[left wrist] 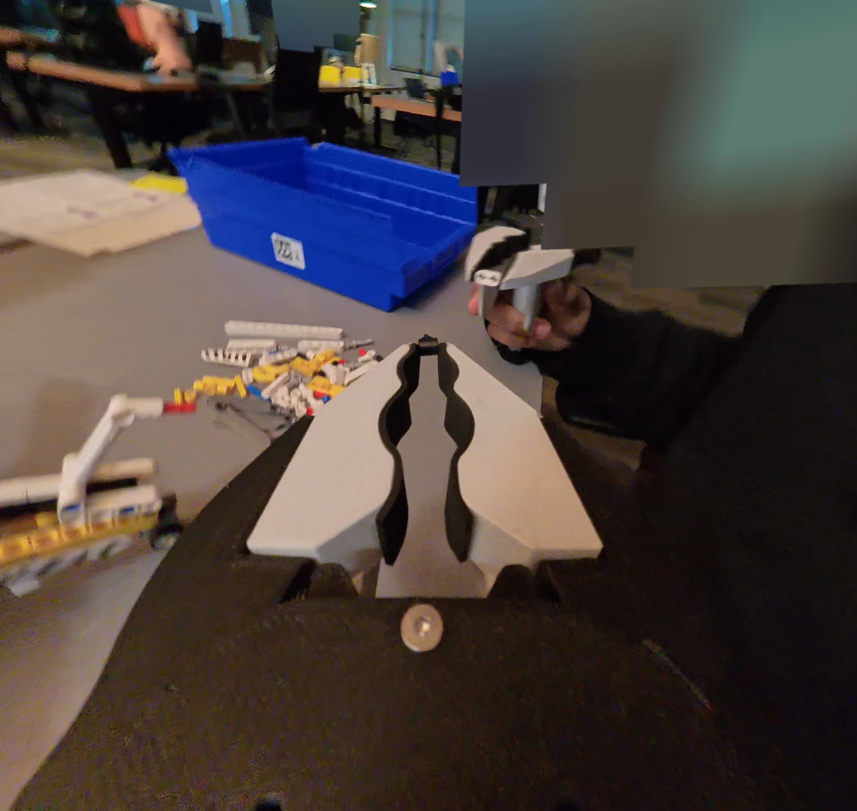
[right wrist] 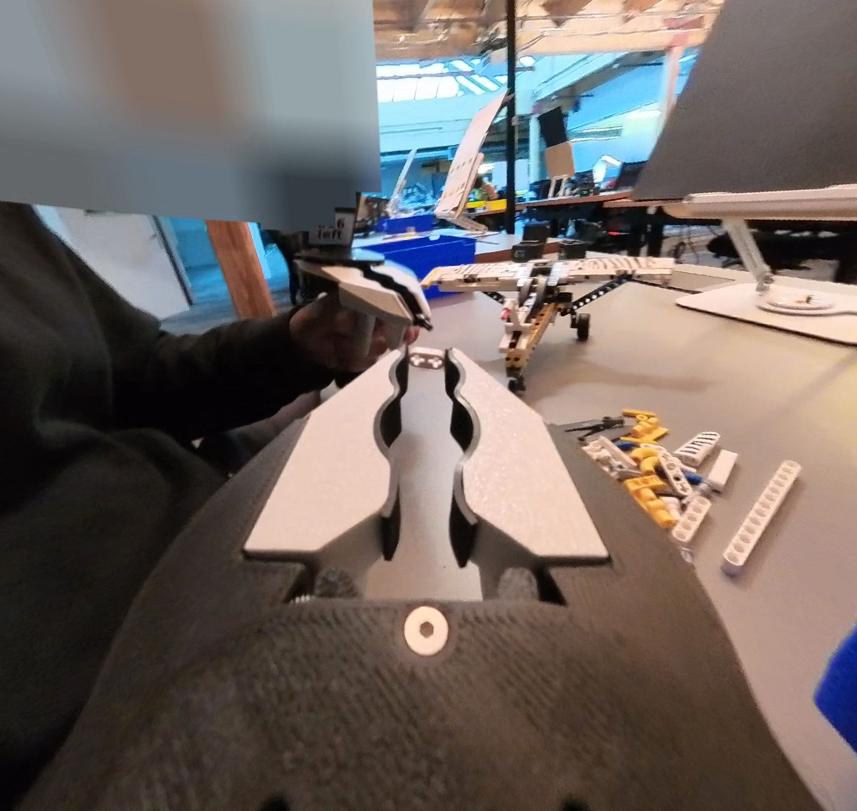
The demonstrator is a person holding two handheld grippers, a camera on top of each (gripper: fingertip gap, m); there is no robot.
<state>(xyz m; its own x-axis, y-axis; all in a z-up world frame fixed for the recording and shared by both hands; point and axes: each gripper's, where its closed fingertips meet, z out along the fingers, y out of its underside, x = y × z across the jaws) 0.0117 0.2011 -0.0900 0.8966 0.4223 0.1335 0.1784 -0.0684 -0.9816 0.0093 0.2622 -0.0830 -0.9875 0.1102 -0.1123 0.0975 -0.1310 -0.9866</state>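
1. While held above the grey table (left wrist: 116,325), left gripper (left wrist: 429,346) clamped narrow on a small black piece (left wrist: 427,342) at the fingertips; same piece visible at the gripper's tip in the right wrist view.
2. Right gripper (right wrist: 426,361) closed on a small white holed piece (right wrist: 425,361), pads pressed against both ends; also seen at 1 o'clock from the left gripper, piece (left wrist: 487,277) in the tips, hand (left wrist: 538,320) on the grip.
3. Loose pile of bricks (left wrist: 283,376), yellow, white, red and blue, on the table at 10 o'clock from the left fingertips, near them.
4. Blue bin (left wrist: 334,218) at 11 o'clock, beyond the pile.
5. Model aeroplane (right wrist: 547,292), white and yellow, standing on the table at 1 o'clock from the right fingertips, well apart.
6. Long white beam (right wrist: 760,517) lying at 4 o'clock, beside the pile.
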